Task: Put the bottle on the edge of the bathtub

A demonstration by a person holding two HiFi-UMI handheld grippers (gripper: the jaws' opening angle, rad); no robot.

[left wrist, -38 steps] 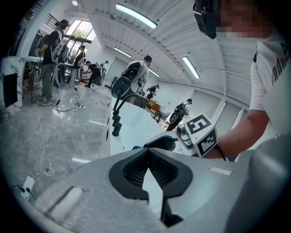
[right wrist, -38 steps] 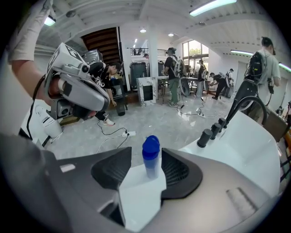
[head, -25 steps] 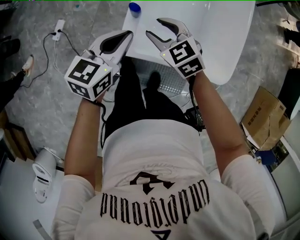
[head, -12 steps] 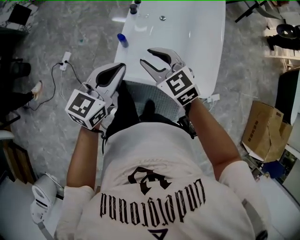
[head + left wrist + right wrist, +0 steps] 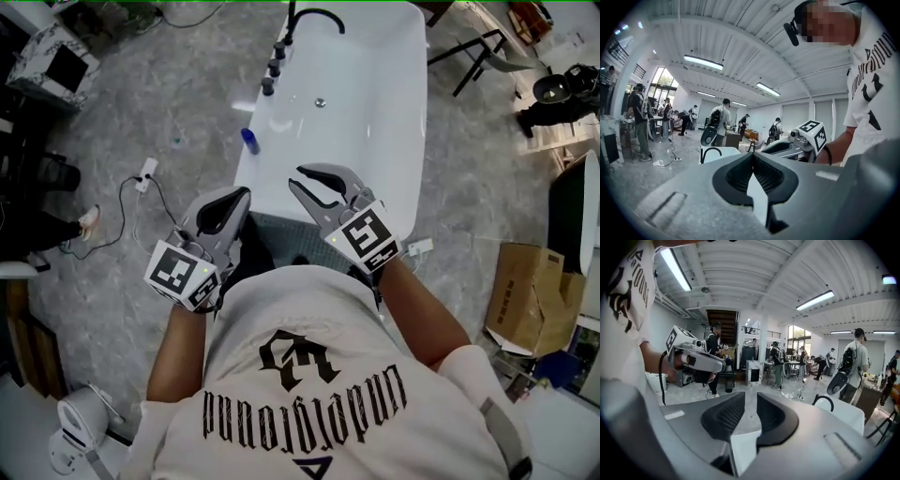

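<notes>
A small blue bottle (image 5: 249, 141) is at the left rim of the white bathtub (image 5: 375, 112); I cannot tell whether it rests on the rim or just beside it. Both grippers are held close to the person's chest, short of the tub's near end and well back from the bottle. My left gripper (image 5: 242, 194) is shut and empty; its pads meet in the left gripper view (image 5: 751, 155). My right gripper (image 5: 296, 178) is closing, with a narrow gap between its pads (image 5: 750, 404) and nothing between them.
A black faucet (image 5: 314, 17) and dark taps (image 5: 274, 66) stand at the tub's far end. A power strip with its cable (image 5: 145, 173) lies on the grey floor at the left, and a cardboard box (image 5: 530, 281) sits at the right. Several people stand in the hall.
The view has pulled back, so the tub and bottle now lie farther ahead of the grippers. The right gripper's jaws have narrowed. The left gripper has stayed shut.
</notes>
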